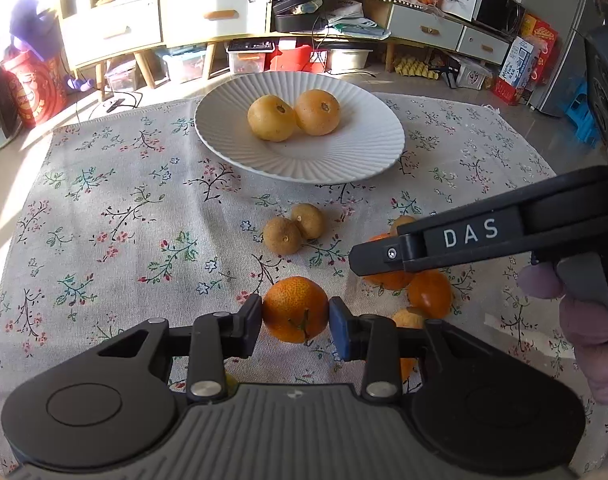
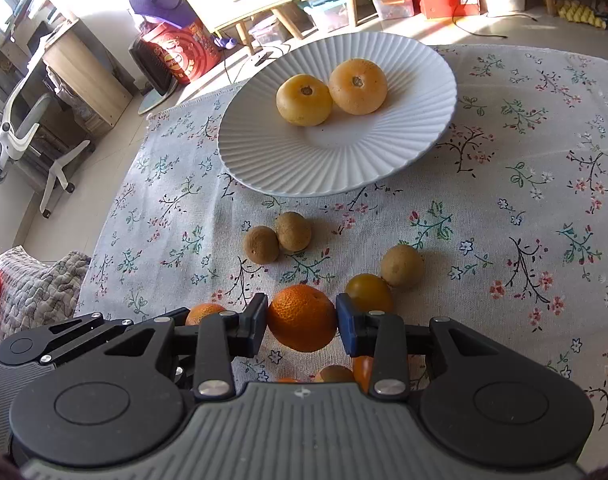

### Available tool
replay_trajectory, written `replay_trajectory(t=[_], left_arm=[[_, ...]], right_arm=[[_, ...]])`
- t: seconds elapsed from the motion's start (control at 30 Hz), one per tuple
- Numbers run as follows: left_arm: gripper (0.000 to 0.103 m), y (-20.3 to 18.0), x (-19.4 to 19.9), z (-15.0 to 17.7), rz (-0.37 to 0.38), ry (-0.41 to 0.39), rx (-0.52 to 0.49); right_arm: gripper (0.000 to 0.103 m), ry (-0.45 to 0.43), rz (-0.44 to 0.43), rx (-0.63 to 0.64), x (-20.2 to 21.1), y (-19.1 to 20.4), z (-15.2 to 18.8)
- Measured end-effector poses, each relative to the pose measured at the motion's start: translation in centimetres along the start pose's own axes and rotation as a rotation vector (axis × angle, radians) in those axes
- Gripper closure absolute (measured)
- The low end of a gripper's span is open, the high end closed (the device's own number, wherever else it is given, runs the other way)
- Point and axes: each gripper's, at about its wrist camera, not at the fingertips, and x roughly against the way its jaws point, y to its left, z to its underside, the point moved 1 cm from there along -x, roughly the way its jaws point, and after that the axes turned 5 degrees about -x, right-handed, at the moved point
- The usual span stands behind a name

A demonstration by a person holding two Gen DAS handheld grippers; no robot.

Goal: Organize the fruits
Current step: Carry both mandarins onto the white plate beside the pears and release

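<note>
In the left wrist view my left gripper (image 1: 295, 312) is shut on an orange tangerine (image 1: 295, 304), just above the floral cloth. My right gripper (image 2: 302, 317) is shut on another tangerine (image 2: 302, 312); from the left wrist view it (image 1: 368, 264) comes in side-on from the right. A white ribbed plate (image 1: 304, 168) further back holds two round yellow fruits (image 1: 271, 118). Two small brown fruits (image 1: 283, 236) lie touching between the plate and the grippers. More tangerines (image 1: 430, 294), a yellow-green fruit (image 2: 368, 292) and a third brown fruit (image 2: 402, 266) sit around the right gripper.
The floral tablecloth (image 2: 524, 140) covers the table; its far edge lies just behind the plate. A grey blanket (image 2: 35, 280) lies at the left edge. A person's fingers (image 1: 584, 320) hold the right gripper's handle. Cabinets, boxes and an office chair (image 2: 19, 132) stand beyond.
</note>
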Motion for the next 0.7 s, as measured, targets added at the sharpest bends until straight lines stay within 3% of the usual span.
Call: replay_trajectory(t=[0.3, 0.7], left_arm=[[0.076, -1.0, 1.1, -1.0, 0.015, -0.059, 0.013], [0.076, -2.6, -0.4, -5.1, -0.021, -0.144, -0.076]], right_arm=[[0.07, -0.055, -0.016, -0.031, 1.4, -0.5, -1.2], [0.069, -0.178, -0.032, -0.024, 3.1, -3.0, -4.1]])
